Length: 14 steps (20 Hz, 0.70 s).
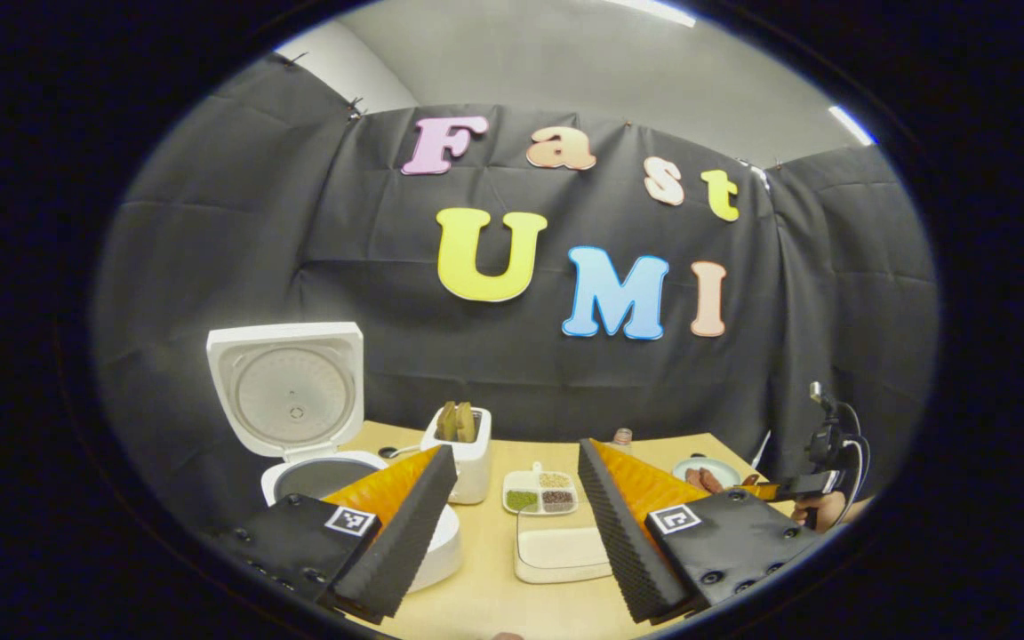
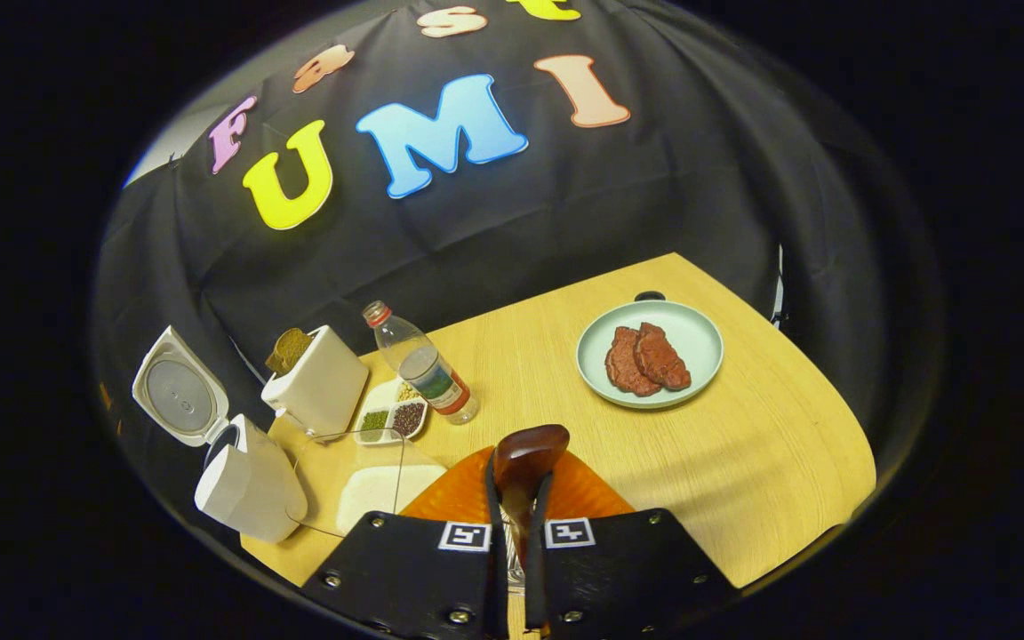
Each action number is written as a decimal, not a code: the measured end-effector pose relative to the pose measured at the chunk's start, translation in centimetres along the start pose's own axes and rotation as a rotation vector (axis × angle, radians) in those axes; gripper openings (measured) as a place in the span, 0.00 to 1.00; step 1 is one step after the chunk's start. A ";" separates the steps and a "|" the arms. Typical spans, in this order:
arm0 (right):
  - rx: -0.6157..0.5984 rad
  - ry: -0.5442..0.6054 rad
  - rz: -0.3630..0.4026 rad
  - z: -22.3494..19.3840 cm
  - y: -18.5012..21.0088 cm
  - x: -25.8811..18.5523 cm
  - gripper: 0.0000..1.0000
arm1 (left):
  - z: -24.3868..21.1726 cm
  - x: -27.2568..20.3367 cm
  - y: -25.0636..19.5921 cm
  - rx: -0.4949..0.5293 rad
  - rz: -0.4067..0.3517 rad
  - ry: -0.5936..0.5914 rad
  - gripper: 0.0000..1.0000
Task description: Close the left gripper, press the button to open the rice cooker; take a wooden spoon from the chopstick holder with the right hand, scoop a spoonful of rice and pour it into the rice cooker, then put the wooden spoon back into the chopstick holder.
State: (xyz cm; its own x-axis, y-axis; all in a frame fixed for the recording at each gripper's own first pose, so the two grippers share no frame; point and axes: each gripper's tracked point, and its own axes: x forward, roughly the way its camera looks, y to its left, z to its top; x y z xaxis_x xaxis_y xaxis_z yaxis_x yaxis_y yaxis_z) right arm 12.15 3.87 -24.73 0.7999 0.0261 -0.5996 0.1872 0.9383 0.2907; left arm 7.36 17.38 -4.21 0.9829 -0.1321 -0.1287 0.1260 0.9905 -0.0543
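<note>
The right gripper (image 2: 516, 498) is clamped on the wooden spoon (image 2: 525, 458) — bowl seemingly empty; left gripper (image 1: 512, 507) gapes idle. Dip level into the rice tray (image 2: 379, 489) — scoop shallow, carry steadily to the open rice cooker (image 2: 241, 480).

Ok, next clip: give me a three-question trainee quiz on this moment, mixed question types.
1. True or false: the rice cooker has its lid closed.
2. Multiple choice: what is the right gripper shut on? A) the bottle B) the wooden spoon C) the plate of meat
3. Short answer: how do the left gripper jaws stand?

Key
1. False. The lid stands raised behind the pot.
2. B. Both fingers press on the spoon's handle, and the bowl sticks out ahead of them.
3. Open, fingers spread wide, nothing between them.
</note>
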 end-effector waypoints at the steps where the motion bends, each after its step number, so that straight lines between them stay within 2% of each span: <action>1: 0.003 -0.023 -0.006 0.6 0.7 -1.0 0.08 | 0.2 -0.1 0.2 -0.003 -0.022 -0.005 0.96; 6: -0.019 -0.156 -0.017 4.7 4.2 -5.5 0.07 | 0.3 -0.9 1.4 -0.036 -0.116 -0.046 0.96; 10: -0.044 -0.202 0.057 7.1 9.1 -6.5 0.08 | 0.9 -1.2 3.3 -0.028 -0.115 -0.058 0.96; 14: -0.131 -0.184 0.140 7.1 13.6 -4.0 0.08 | 4.2 -1.8 4.3 -0.006 -0.075 -0.108 0.96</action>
State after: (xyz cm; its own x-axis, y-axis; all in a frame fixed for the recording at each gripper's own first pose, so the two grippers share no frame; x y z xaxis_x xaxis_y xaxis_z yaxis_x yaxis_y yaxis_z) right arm 15.58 14.06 -13.07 0.9051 0.1072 -0.4114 0.0013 0.9670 0.2549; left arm 6.66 22.01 -0.02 0.9795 -0.2006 -0.0170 0.1991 0.9778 -0.0658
